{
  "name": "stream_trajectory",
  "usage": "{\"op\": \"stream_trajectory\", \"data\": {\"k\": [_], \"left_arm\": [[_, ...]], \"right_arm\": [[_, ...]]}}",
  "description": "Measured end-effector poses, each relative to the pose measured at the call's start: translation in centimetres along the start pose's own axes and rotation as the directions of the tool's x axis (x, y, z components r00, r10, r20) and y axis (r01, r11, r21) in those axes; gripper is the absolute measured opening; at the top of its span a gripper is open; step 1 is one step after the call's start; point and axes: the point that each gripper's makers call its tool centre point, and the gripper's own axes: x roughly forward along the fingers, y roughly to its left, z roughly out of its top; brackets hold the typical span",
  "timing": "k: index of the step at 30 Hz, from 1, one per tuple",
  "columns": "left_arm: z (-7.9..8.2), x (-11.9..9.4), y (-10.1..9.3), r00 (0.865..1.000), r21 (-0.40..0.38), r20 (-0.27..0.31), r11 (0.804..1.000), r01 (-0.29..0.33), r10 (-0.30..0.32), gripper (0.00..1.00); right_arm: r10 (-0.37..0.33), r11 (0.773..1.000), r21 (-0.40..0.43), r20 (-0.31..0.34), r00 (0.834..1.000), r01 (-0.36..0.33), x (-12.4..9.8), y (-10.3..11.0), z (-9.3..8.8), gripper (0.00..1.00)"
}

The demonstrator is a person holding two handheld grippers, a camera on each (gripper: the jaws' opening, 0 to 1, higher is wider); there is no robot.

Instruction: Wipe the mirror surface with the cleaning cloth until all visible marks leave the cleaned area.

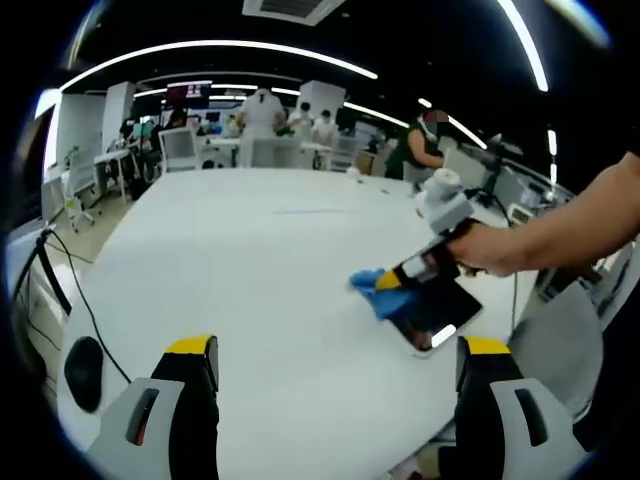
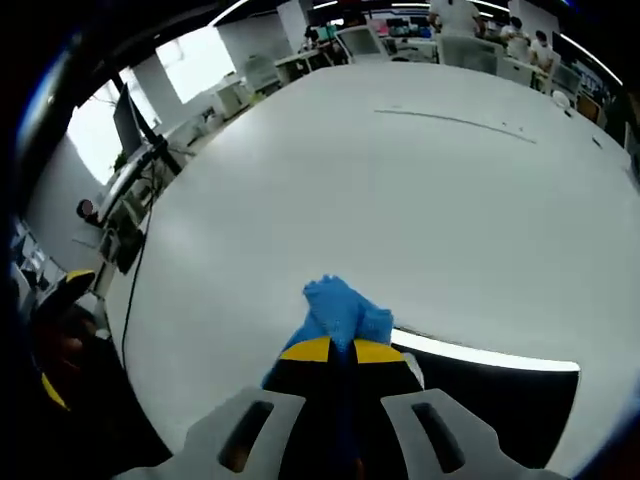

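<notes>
A dark rectangular mirror (image 1: pixel 440 312) with a pale frame lies flat on the white table (image 1: pixel 260 260) at the right. My right gripper (image 1: pixel 388 286) is shut on a blue cleaning cloth (image 1: pixel 380 296) and presses it against the mirror's near-left corner. In the right gripper view the blue cloth (image 2: pixel 340 312) bunches out past the yellow-tipped jaws of my right gripper (image 2: pixel 340 350), over the left end of the mirror (image 2: pixel 500 400), which reflects a bright ceiling light. My left gripper (image 1: pixel 338 348) hovers open above the table, short of the mirror, with nothing between its jaws.
A black cable (image 1: pixel 85 300) runs down the table's left edge. Office desks, chairs (image 1: pixel 178 148) and several people (image 1: pixel 262 112) stand beyond the far edge. A person's forearm (image 1: pixel 560 225) reaches in from the right. A thin seam (image 2: pixel 455 122) crosses the tabletop.
</notes>
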Motion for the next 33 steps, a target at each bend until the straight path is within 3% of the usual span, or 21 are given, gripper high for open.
{"op": "stream_trajectory", "data": {"k": [13, 33], "left_arm": [[-0.51, -0.43, 0.14, 1.0, -0.017, -0.004, 1.0, -0.012, 0.012, 0.99], [-0.44, -0.62, 0.21, 1.0, -0.034, -0.001, 0.999, -0.015, 0.015, 0.99]], "right_arm": [[-0.019, 1.0, 0.008, 0.004, 1.0, 0.019, 0.34, -0.21, 0.62, 0.01], [-0.005, 0.998, -0.059, 0.005, 1.0, 0.005, 0.26, -0.12, 0.43, 0.0]]}}
